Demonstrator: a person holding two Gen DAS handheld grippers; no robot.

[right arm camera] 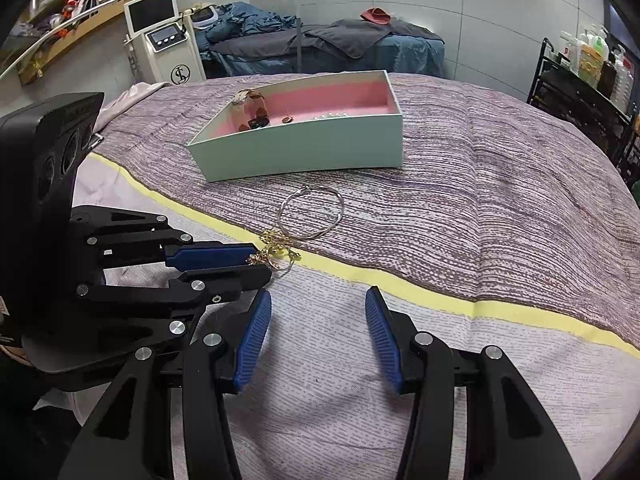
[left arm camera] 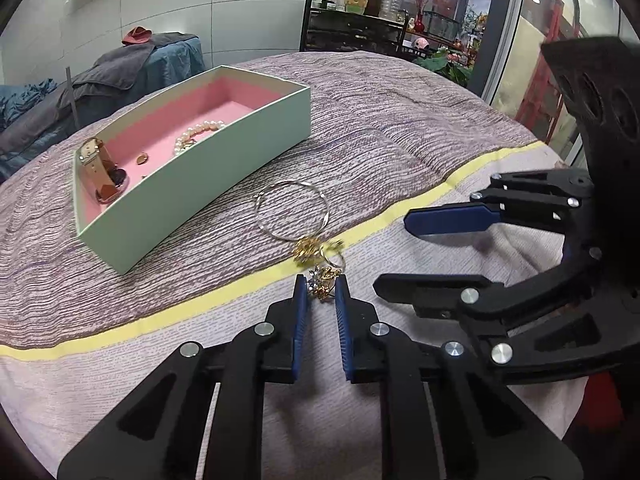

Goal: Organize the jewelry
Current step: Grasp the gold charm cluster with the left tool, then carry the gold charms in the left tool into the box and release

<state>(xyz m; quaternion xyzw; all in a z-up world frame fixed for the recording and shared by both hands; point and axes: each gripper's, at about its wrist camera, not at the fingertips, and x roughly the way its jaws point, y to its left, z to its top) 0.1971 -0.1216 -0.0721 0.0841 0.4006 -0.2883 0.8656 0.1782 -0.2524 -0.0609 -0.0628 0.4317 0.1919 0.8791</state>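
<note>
A mint box (left arm camera: 248, 168) with pink lining holds a watch (left arm camera: 96, 160) and a pearl bracelet (left arm camera: 198, 132); it also shows in the right wrist view (right arm camera: 304, 148). A silver bangle (left arm camera: 292, 210) (right arm camera: 312, 212) lies in front of it. A gold chain cluster (left arm camera: 316, 260) (right arm camera: 276, 250) lies on the yellow stripe. My left gripper (left arm camera: 321, 286) (right arm camera: 256, 260) is nearly shut around the near end of the gold piece (left arm camera: 322, 280). My right gripper (right arm camera: 318, 304) (left arm camera: 400, 248) is open and empty, just right of the left one.
The jewelry lies on a bed with a purple-striped cover (right arm camera: 480, 200) and a yellow stripe (right arm camera: 440, 300). A shelf rack with bottles (left arm camera: 360, 20) and a massage bed (right arm camera: 320, 44) stand behind. A white machine (right arm camera: 164, 36) stands at the far left.
</note>
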